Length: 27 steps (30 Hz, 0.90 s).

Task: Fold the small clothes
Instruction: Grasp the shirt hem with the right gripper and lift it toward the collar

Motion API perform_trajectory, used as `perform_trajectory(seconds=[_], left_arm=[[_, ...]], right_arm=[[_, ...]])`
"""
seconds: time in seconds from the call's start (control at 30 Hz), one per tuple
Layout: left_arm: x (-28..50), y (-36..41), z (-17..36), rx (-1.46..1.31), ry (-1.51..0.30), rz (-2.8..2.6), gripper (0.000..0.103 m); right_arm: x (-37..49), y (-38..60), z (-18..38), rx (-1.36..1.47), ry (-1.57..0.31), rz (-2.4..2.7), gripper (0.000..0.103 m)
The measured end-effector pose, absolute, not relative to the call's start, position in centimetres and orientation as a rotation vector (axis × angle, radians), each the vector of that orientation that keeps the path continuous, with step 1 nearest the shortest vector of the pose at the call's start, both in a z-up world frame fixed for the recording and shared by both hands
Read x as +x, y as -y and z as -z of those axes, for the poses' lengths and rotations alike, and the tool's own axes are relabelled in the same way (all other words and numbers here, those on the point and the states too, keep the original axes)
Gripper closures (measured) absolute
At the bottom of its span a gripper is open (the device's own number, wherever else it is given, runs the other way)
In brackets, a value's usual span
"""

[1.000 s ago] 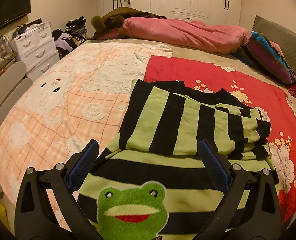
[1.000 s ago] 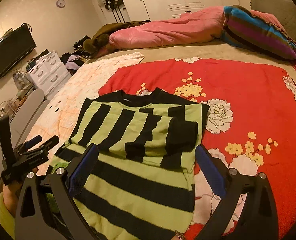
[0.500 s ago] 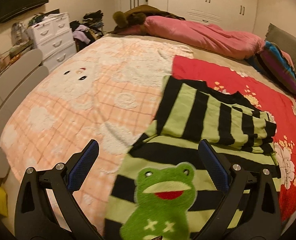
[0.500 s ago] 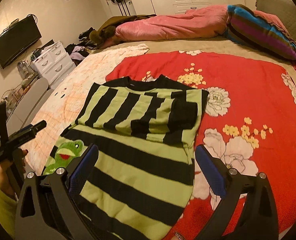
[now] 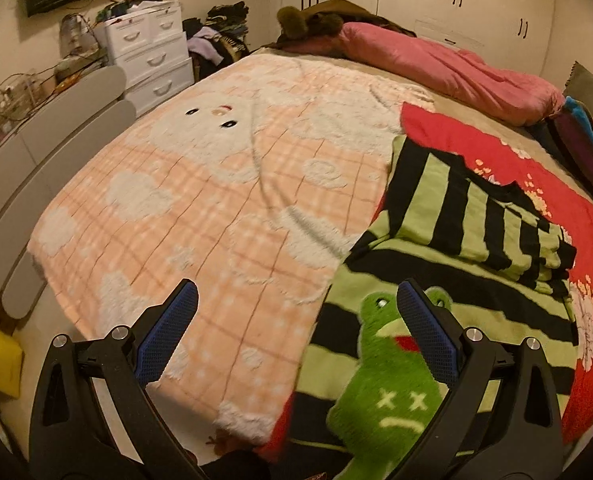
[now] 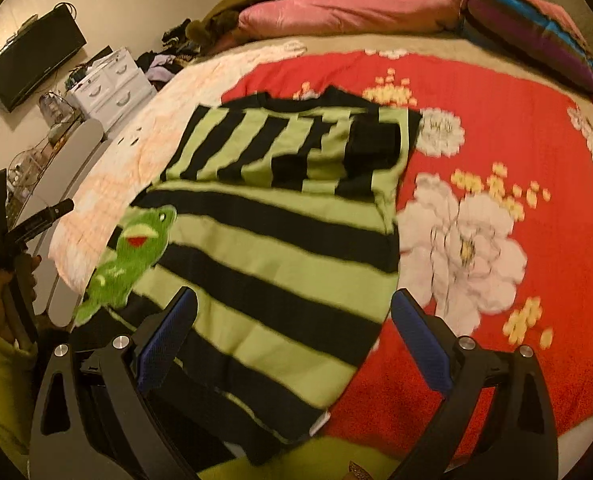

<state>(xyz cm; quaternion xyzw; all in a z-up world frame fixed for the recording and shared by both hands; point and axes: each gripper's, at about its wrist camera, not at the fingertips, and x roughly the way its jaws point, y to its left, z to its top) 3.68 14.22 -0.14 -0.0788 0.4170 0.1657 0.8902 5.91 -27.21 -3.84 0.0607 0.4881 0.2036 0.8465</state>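
The striped sweater [image 6: 264,240] lies flat on the bed, mostly on the red floral blanket [image 6: 496,120], with its left edge reaching over onto the peach plaid blanket [image 5: 216,208]. Both sleeves [image 6: 296,148] are already folded across the chest at the far end, one cuff showing as a dark block near the right shoulder. A fuzzy green frog patch [image 5: 392,376] sits on the near left part of the body, and the hem hangs close to the near edge of the bed.

It looks like a soft, fairly thick knit: light, limp, and likely to sag and stretch if lifted by one point, though the fuzzy surface should grip well between padded fingers. The sensible hold, in my judgement, is the two near hem corners, one for each side, pinching both layers so the lower half can be carried up over the folded sleeves without the layers sliding apart.

The left gripper [image 5: 296,332] hovers above the near left side, wide open and empty, one finger over the frog and the other over the peach blanket. The right gripper [image 6: 292,344] is equally spread and empty, hanging over the near right part of the hem. Further out are a pink duvet [image 5: 448,64] at the far end, a striped pillow [image 6: 536,28] at the far right, and white drawers [image 5: 152,56] beside the bed on the left.
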Motion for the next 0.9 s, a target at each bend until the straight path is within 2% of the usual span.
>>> perform_trajectory(seconds=[0.57, 0.9], left_arm=[[0.4, -14.7, 4.1, -0.133, -1.048, -0.312, 0.010], [-1.1, -16.0, 6.3, -0.258, -1.146, -0.228, 0.010]], right_arm=[[2.1, 25.6, 10.1, 0.151, -1.342, -0.404, 0.006], [1.6, 24.7, 12.8, 0.145, -1.486, -0.442, 0.006]])
